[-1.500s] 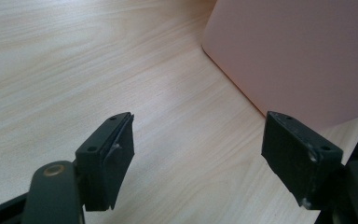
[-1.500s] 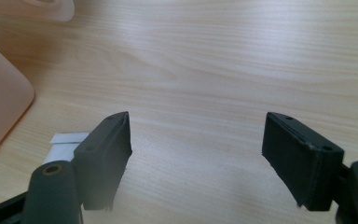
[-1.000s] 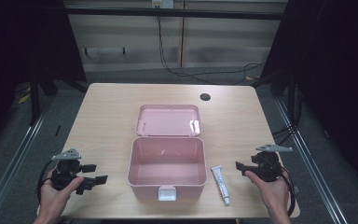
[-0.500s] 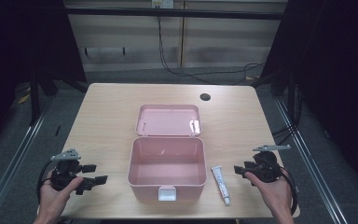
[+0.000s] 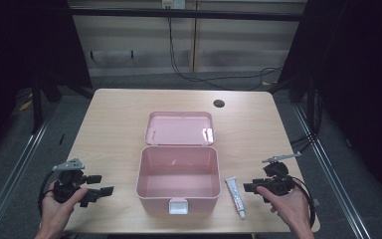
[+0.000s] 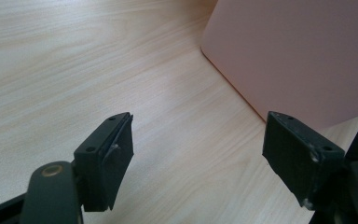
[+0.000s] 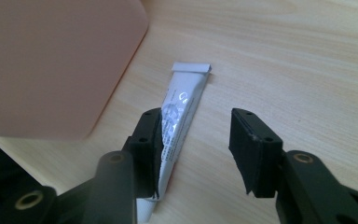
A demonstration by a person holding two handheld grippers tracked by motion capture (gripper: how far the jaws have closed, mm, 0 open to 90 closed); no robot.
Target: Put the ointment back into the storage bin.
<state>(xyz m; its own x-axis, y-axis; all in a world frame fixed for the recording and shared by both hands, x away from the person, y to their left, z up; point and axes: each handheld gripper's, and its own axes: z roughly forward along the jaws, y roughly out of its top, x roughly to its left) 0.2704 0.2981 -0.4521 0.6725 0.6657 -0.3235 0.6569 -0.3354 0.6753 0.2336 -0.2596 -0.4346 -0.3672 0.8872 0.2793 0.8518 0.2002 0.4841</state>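
An open pink box [image 5: 154,201] stands mid-table, its lid [image 5: 180,128] laid back behind it; the inside looks bare. A white tube [image 5: 236,196] lies flat just right of the box. My right gripper [image 5: 251,188] is low over the table to the right of the tube and points at it. Its jaws have just been closing, and a gap remains between them. In the right gripper view [image 7: 196,140] the tube [image 7: 182,112] lies under the left jaw, with nothing pressed between the pads. My left gripper [image 5: 101,184] is open to the left of the box [image 6: 298,56], and its jaws [image 6: 198,149] hold nothing.
The wooden table [image 5: 114,129] has a round hole [image 5: 219,103] near its far right corner. Both hands are close to the front edge. Dark floor, rails and cables surround the table.
My right gripper has shifted a little toward the tube and its jaws have narrowed. The left gripper and the box have not moved.
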